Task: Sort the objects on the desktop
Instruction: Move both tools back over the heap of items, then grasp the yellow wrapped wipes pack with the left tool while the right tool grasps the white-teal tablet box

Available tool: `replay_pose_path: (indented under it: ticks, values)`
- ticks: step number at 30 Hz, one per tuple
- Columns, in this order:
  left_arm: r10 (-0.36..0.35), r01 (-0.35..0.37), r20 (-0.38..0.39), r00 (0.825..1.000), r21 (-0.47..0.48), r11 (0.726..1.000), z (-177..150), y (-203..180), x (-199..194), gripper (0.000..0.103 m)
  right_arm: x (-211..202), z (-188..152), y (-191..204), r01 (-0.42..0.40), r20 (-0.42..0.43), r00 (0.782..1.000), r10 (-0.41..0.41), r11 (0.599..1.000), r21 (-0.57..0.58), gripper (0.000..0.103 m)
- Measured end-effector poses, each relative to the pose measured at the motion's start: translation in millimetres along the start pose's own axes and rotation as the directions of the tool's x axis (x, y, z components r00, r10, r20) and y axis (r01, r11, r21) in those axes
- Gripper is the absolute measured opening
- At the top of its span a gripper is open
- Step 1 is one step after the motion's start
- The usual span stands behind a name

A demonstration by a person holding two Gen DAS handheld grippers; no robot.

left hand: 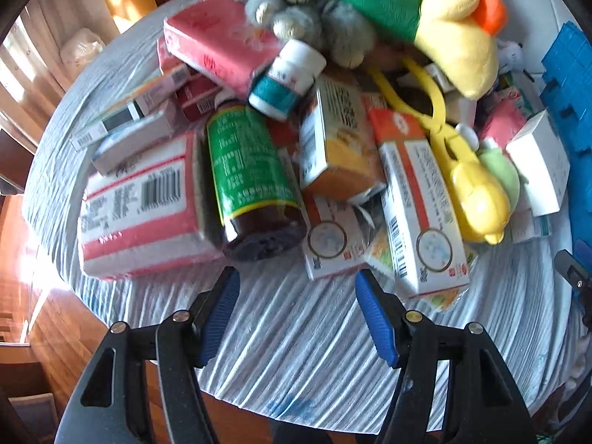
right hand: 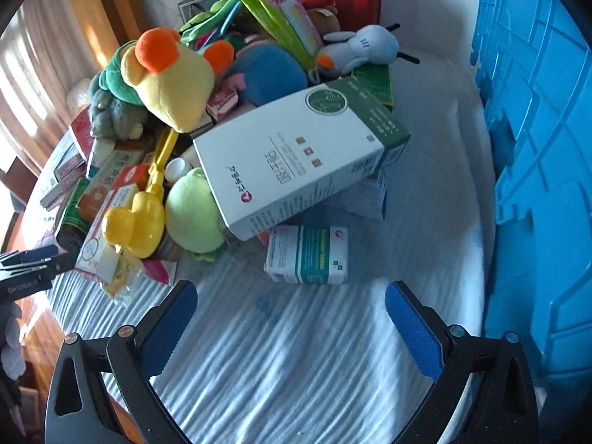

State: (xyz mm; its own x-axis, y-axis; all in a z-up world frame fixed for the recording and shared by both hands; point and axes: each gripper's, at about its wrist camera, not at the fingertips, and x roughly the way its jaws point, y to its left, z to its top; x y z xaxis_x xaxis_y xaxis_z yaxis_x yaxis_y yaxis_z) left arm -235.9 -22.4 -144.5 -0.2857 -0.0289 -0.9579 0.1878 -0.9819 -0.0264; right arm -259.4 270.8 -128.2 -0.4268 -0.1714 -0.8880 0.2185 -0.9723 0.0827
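We see the left claw point(left hand: 298, 318) with its two blue-padded fingers point(left hand: 222, 314) spread apart and nothing between them; it is released and hangs over bare cloth of the worktop point(left hand: 296, 362), a round surface under a white, blue-striped wrinkled cover. Just beyond its fingertips lies a brown glass bottle with a green label point(left hand: 251, 181), on its side, base toward the claw. Left of the bottle rests a large pink-and-white soft pack with a barcode point(left hand: 140, 207); right of it lie an orange-and-white cardboard box point(left hand: 340, 140) and a long white-and-orange carton point(left hand: 421, 211).

We see the right claw point(right hand: 292, 327) likewise released, its blue pads point(right hand: 168, 327) set wide and touching nothing. Near its fingertips a small white-and-teal medicine box point(right hand: 309, 255) lies flat on the cloth. Behind that box a large white-and-green carton point(right hand: 296, 162) leans tilted on the heap. To the left sit a yellow plastic duck-shaped tong point(right hand: 135, 222) and a pale green plush ball point(right hand: 192, 211), touching each other. A yellow plush toy with orange ears point(right hand: 174, 81) tops the pile. A blue plastic crate point(right hand: 536, 170) stands at the right edge of the worktop.
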Motion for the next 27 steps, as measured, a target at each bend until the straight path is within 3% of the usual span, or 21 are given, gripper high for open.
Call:
replay_pose_path:
  ticks: [3, 6, 8, 9, 10, 11, 16, 17, 18, 25, 26, 27]
  values:
    - [-0.041, 0.040, -0.014, 0.999, -0.021, 0.999, -2, -2, 12, 0.064, 9, -3, -3, -0.006, -0.031, 1.000, 0.006, 1.000, -0.001, 0.103]
    - [-0.023, 0.022, -0.060, 0.998, -0.024, 0.999, -7, -5, 36, 0.064, 17, -5, -4, -0.007, -0.052, 0.999, 0.006, 1.000, -0.019, 0.103]
    - [0.017, -0.017, -0.027, 0.999, 0.004, 1.000, -11, -12, 38, 0.074, 21, -5, -4, 0.002, -0.055, 0.998, -0.004, 0.999, -0.037, 0.103]
    - [0.010, -0.010, -0.025, 1.000, -0.004, 1.000, -10, -12, 40, 0.083, 23, -4, -5, 0.011, -0.055, 0.998, -0.013, 0.999, -0.042, 0.103]
    - [0.002, -0.002, -0.028, 1.000, -0.005, 1.000, -9, -13, 42, 0.099, 24, -4, -6, 0.016, -0.054, 0.998, -0.018, 0.999, -0.043, 0.103]
    - [0.012, -0.012, -0.040, 0.999, 0.011, 1.000, -10, -17, 47, 0.103, 27, -3, -8, 0.018, -0.055, 0.998, -0.021, 0.999, -0.041, 0.103]
    - [0.010, -0.010, -0.005, 1.000, 0.016, 1.000, -7, -18, 41, 0.100, 40, -1, -18, 0.034, -0.055, 0.998, -0.036, 0.999, -0.030, 0.103]
    - [0.009, -0.009, -0.002, 1.000, 0.017, 1.000, -8, -18, 36, 0.094, 42, -1, -18, 0.030, -0.056, 0.998, -0.032, 0.999, -0.030, 0.103]
    - [0.003, -0.003, -0.001, 1.000, 0.019, 1.000, -10, -20, 29, 0.080, 43, -1, -19, 0.026, -0.051, 0.998, -0.027, 0.999, -0.030, 0.103]
    - [-0.067, 0.066, 0.134, 0.989, 0.014, 0.998, -25, -51, -40, 0.079, 46, 5, -18, -0.007, -0.033, 0.999, 0.005, 0.999, -0.048, 0.103]
    - [-0.078, 0.076, 0.148, 0.986, 0.013, 0.997, -25, -57, -47, 0.079, 46, 6, -19, -0.006, -0.030, 1.000, 0.005, 0.999, -0.053, 0.095]
    - [-0.087, 0.086, 0.164, 0.983, 0.011, 0.996, -25, -63, -53, 0.079, 45, 6, -19, -0.006, -0.030, 1.000, 0.004, 0.998, -0.060, 0.076]
